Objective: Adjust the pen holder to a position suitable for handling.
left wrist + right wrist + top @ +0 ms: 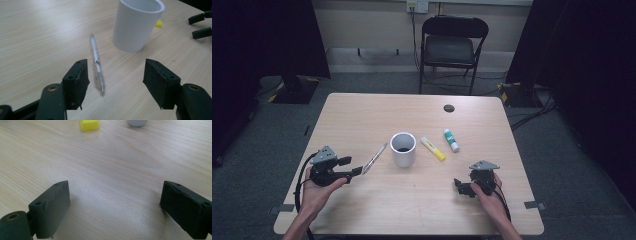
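Note:
A silver pen [375,158] [97,65] lies flat on the wooden table [362,115], just left of a white mug [403,149] [136,25]. My left gripper [352,166] [116,72] is held above the table at the pen's near end. It is open, and the pen's tip lies on the wood below the gap, closer to the left jaw, untouched. My right gripper [459,187] [115,195] [200,25] rests open near the front right with bare wood between its jaws. A yellow highlighter [433,148] [89,124] and a glue stick [451,140] [137,122] lie beyond it.
A dark cable grommet [449,108] sits in the tabletop near the far edge. A black folding chair [451,45] stands behind the table. Dark curtains hang at both sides of the room.

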Demonstrator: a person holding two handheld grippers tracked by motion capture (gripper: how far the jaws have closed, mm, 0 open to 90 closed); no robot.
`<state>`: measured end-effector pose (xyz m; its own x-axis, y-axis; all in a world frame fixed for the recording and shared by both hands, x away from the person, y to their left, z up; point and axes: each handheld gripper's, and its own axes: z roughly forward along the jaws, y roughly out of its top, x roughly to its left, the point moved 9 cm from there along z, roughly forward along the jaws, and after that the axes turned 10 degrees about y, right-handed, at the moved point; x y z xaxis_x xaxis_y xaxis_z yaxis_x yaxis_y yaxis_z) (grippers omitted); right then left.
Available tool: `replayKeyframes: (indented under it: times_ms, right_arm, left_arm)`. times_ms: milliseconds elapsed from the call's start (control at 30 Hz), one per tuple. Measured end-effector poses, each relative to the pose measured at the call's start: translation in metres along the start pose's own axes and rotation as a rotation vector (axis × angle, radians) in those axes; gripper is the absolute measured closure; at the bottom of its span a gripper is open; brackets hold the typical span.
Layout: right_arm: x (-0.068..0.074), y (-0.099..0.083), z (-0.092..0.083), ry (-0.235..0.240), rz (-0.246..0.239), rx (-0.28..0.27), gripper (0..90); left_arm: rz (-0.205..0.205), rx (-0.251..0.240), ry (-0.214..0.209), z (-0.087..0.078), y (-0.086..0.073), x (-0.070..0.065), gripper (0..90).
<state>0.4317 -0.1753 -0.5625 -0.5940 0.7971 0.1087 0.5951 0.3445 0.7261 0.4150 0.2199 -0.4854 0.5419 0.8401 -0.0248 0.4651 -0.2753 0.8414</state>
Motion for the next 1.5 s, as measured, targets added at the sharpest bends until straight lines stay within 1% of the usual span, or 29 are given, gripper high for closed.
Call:
replayKeyframes:
  times_ms: [33, 67, 100, 200, 267, 333, 367, 433, 467, 500, 567, 633, 700, 733, 800, 867, 900, 933, 967, 1033, 1100, 1133, 1167, 1233, 1267, 1367, 1400, 1467, 1500]
  right_arm:
    - [0.0, 0.0, 0.0, 0.0, 0.0, 0.0, 8.2]
    - [0.0, 0.0, 0.0, 0.0, 0.0, 0.0, 8.2]
    - [0.0, 0.0, 0.0, 0.002, 0.0, 0.0, 8.2]
    - [0.0, 0.0, 0.0, 0.001, 0.0, 0.0, 8.2]
    - [0.0, 0.0, 0.0, 0.001, 0.0, 0.0, 8.2]
    - [0.0, 0.0, 0.0, 0.001, 0.0, 0.0, 8.2]
    - [0.0, 0.0, 0.0, 0.0, 0.0, 0.0, 8.2]
    - [0.0, 0.0, 0.0, 0.0, 0.0, 0.0, 8.2]
    - [0.0, 0.0, 0.0, 0.0, 0.0, 0.0, 8.2]
    - [0.0, 0.0, 0.0, 0.0, 0.0, 0.0, 8.2]
    - [0.0, 0.0, 0.0, 0.0, 0.0, 0.0, 8.2]
    - [0.0, 0.0, 0.0, 0.0, 0.0, 0.0, 8.2]
    - [0.0, 0.0, 0.0, 0.0, 0.0, 0.0, 8.2]
    - [0.0, 0.0, 0.0, 0.0, 0.0, 0.0, 8.2]
    - [0.0, 0.0, 0.0, 0.0, 0.0, 0.0, 8.2]
    - [0.0, 0.0, 0.0, 0.0, 0.0, 0.0, 8.2]
    - [0.0, 0.0, 0.0, 0.0, 0.0, 0.0, 8.2]
    - [0.0, 0.0, 0.0, 0.0, 0.0, 0.0, 8.2]
    - [0.0, 0.0, 0.0, 0.0, 0.0, 0.0, 8.2]
    - [0.0, 0.0, 0.0, 0.0, 0.0, 0.0, 8.2]
    - [0.0, 0.0, 0.0, 0.0, 0.0, 0.0, 8.2]
    - [0.0, 0.0, 0.0, 0.0, 0.0, 0.0, 8.2]
    - [0.0, 0.0, 0.0, 0.0, 0.0, 0.0, 8.2]
    - [0.0, 0.0, 0.0, 0.001, 0.0, 0.0, 8.2]
    - [0.0, 0.0, 0.0, 0.0, 0.0, 0.0, 8.2]
    - [0.0, 0.0, 0.0, 0.002, -0.002, 0.0, 8.2]
    - [0.0, 0.0, 0.0, 0.002, -0.002, 0.0, 8.2]
    - [0.0, 0.0, 0.0, 0.004, -0.003, 0.001, 8.2]
    - [0.0, 0.0, 0.0, 0.006, -0.003, 0.0, 8.2]
  left_arm:
    - [0.008, 0.008, -0.005, 0.001, 0.001, -0.002, 37.8]
    - [0.004, 0.008, -0.011, 0.002, 0.002, -0.004, 38.1]
    - [0.016, 0.005, -0.018, 0.003, 0.005, -0.006, 38.7]
    - [0.031, -0.004, -0.037, 0.006, 0.012, -0.013, 41.9]
    - [0.025, -0.01, -0.055, 0.008, 0.018, -0.019, 42.8]
    - [0.034, -0.016, -0.069, 0.011, 0.023, -0.025, 43.0]
    - [0.047, -0.016, -0.071, 0.012, 0.025, -0.027, 43.6]
    - [0.051, -0.021, -0.094, 0.017, 0.03, -0.035, 45.6]
    - [0.059, -0.024, -0.097, 0.018, 0.032, -0.036, 46.5]
    - [0.067, -0.023, -0.11, 0.021, 0.036, -0.04, 47.6]
    - [0.061, -0.035, -0.124, 0.025, 0.042, -0.046, 49.8]
    - [0.081, -0.039, -0.14, 0.028, 0.05, -0.054, 52.9]
    - [0.082, -0.056, -0.162, 0.032, 0.059, -0.06, 55.1]
    - [0.082, -0.049, -0.169, 0.033, 0.062, -0.063, 56.2]
    - [0.097, -0.054, -0.181, 0.037, 0.069, -0.068, 59.5]
    - [0.102, -0.063, -0.195, 0.041, 0.076, -0.074, 63.4]
    - [0.12, -0.058, -0.197, 0.044, 0.08, -0.078, 65.3]
    - [0.127, -0.057, -0.199, 0.046, 0.081, -0.079, 66.7]
    - [0.121, -0.058, -0.217, 0.049, 0.084, -0.084, 68.5]
    - [0.135, -0.051, -0.225, 0.054, 0.088, -0.087, 71.7]
    - [0.123, -0.054, -0.247, 0.059, 0.092, -0.09, 72.0]
    - [0.119, -0.057, -0.247, 0.062, 0.094, -0.09, 71.9]
    - [0.112, -0.048, -0.248, 0.065, 0.094, -0.09, 70.8]
    - [0.116, -0.036, -0.254, 0.072, 0.093, -0.09, 67.8]
    - [0.102, -0.032, -0.257, 0.076, 0.091, -0.091, 67.7]
    - [0.139, 0.001, -0.244, 0.087, 0.084, -0.091, 68.3]
    - [0.131, -0.001, -0.246, 0.088, 0.084, -0.091, 68.3]
    - [0.141, -0.001, -0.24, 0.093, 0.083, -0.091, 68.5]
    - [0.133, 0.0, -0.235, 0.096, 0.083, -0.091, 68.5]
